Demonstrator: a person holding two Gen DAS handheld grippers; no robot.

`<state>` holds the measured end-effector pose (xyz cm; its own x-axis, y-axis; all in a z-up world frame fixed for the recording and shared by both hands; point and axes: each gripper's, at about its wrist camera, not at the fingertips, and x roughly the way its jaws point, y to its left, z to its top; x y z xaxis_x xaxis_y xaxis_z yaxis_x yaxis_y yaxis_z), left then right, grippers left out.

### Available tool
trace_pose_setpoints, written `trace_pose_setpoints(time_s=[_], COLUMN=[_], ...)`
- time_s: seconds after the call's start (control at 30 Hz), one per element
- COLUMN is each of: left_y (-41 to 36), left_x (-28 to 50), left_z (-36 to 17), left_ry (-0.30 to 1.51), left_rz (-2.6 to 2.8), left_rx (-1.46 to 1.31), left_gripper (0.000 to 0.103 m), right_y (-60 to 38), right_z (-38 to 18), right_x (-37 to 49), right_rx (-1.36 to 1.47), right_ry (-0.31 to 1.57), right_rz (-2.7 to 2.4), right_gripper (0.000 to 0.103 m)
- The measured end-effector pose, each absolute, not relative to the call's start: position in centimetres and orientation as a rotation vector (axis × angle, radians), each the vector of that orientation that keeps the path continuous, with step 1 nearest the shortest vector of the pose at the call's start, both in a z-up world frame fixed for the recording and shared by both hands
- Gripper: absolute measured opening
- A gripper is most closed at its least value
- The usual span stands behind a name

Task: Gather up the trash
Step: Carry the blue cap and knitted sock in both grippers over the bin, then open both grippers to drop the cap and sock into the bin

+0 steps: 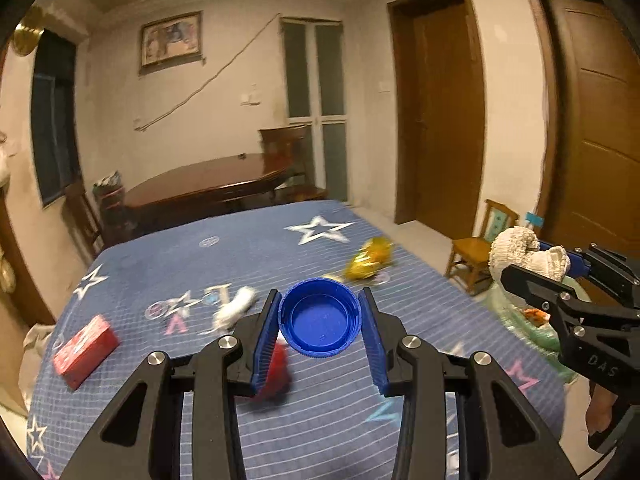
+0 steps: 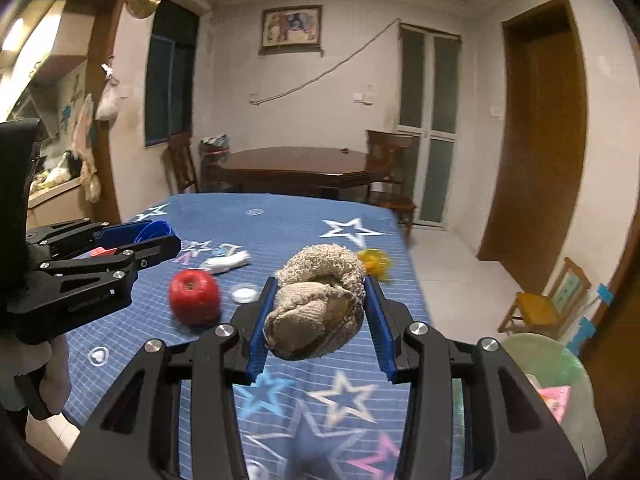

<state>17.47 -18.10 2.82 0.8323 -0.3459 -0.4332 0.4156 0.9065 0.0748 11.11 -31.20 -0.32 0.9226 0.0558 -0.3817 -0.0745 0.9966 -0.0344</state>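
**Two grippers loaded over the star-patterned table**

Left gripper (image 1: 320, 316): jaws partly apart, blue pads clamped on either side of a blue bottle cap (image 1: 320, 317), open side facing the camera, held clear above the table (image 1: 248, 248)

Right gripper (image 2: 319, 314): jaws partly apart, pads pressing both sides of a balled beige sock (image 2: 316, 306), lifted off the cloth; in the left view the same bundle shows at the right edge, beyond the table's side

Table: blue cloth with stars. Loose on it: red box (image 1: 86, 350) near the left edge; red apple (image 2: 195, 297) between the grippers; crumpled white paper (image 2: 228, 262) behind the apple; small clear round lid (image 2: 245, 293) just beside the apple; yellow wrapper (image 1: 370, 258) towards the far right, blurred

Container: pale green bin (image 2: 576, 392) at the table's right side, below the right gripper. Contents: a pink scrap (image 2: 554, 400) and something orange (image 1: 534, 314); the rest cannot be made out
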Motion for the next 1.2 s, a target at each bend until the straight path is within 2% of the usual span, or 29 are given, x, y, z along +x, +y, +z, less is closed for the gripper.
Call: trace_pose_setpoints(time_s=[0.2,0.53,0.87,1.0,1.2], left_y=[-24.8,-40.5,-53.1,-55.6,-58.1], left_x=[16.8,15.8,19.4,22.5,24.2], left_z=[3.4,3.4,-3.3,-6.1,-8.5], left_ry=[0.411,0.437,0.694,0.758,0.788], left_rz=[-0.519,-0.842,-0.953,-0.936,-0.919], left_rx=[0.189,0.174,0.231,0.245,0.265], left_gripper=[0.041,0.041,0.041,0.041,0.041], right_y=[-36.1,-48.1,-56.6,-57.6,-58.3], right_z=[0.2,0.2,-4.7,-7.0,-8.3], right_x=[9.2,6.8,8.8,10.1,10.5], right_rx=[-0.040,-0.002,0.138,0.193,0.220], right_ry=[0.390,0.470,0.714,0.795,0.820], right_rz=[-0.029,-0.273,-0.297,-0.262,-0.255], right_gripper=[0.041,0.041,0.041,0.042,0.042])
